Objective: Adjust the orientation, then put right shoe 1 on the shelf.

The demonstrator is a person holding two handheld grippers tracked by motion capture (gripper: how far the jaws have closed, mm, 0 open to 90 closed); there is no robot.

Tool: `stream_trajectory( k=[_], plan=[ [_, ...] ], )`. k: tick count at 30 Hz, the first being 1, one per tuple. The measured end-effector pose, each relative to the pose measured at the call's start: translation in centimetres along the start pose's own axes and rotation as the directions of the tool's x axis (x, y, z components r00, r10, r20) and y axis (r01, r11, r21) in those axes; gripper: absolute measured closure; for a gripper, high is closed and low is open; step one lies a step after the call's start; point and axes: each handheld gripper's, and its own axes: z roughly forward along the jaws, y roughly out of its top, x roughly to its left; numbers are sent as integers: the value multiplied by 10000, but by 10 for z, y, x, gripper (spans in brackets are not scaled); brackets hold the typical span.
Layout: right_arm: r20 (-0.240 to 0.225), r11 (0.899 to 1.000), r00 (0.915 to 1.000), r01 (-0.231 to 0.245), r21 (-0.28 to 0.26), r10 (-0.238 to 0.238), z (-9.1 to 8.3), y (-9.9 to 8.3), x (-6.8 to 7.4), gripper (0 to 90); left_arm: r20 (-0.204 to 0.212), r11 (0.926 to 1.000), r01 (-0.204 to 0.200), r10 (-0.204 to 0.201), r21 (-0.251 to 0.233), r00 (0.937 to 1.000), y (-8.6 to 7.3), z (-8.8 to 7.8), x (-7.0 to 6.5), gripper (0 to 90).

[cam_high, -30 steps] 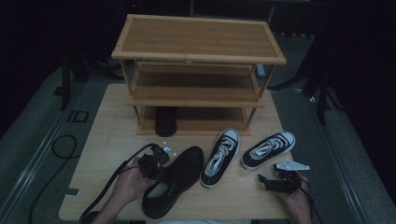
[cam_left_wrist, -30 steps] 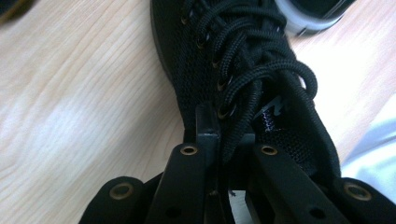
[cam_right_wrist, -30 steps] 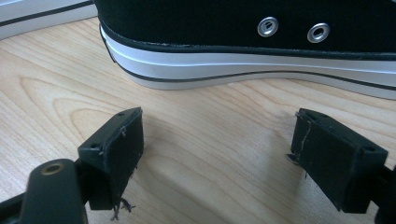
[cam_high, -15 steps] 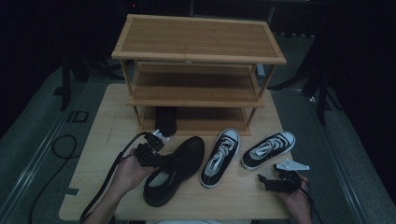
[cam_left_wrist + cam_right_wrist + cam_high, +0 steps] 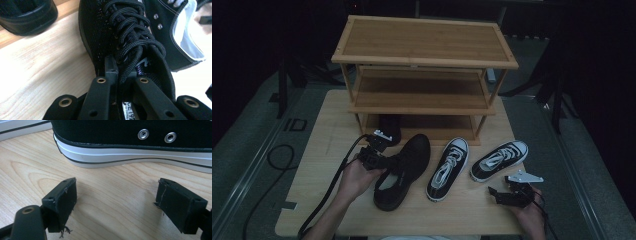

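The left gripper [image 5: 384, 161] pinches the black knit lace-up shoe [image 5: 404, 167] by its collar edge; at twelve o'clock, it could slip against the bamboo three-tier rack [image 5: 422, 75].

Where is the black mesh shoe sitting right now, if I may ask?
In the high view, the black mesh shoe lies front-left on the table, clamped by the left gripper.

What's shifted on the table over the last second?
The left gripper, clamped on the black shoe's collar, has carried the shoe up the table toward the shoe rack, its toe now closer to the bottom shelf. The right gripper, both sneakers and the shoe under the rack stayed put.
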Motion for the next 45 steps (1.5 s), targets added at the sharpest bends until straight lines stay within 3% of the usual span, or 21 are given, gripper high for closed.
stream_trajectory(
  k=[12,18,25,37,45],
  plan=[
    [-4,10000,10000,-1,-1,1,0,0,0,170,-148,9978,470,-477,-465,9988,13,3,3,875],
    [-17,10000,10000,-4,12,4,0,0,0,170,-109,9972,530,-536,-523,9985,23,7,5,875],
    [-26,10000,10000,10,14,-10,0,0,0,170,-224,9930,856,-877,-818,9959,38,11,9,874],
    [-21,10000,10000,16,16,-16,0,0,0,170,-624,9827,1396,-1480,-1216,9870,63,27,19,874],
    [-28,10000,10000,8,15,-8,0,0,0,170,-1000,9743,1680,-1840,-1499,9778,72,43,16,874]
  ],
)
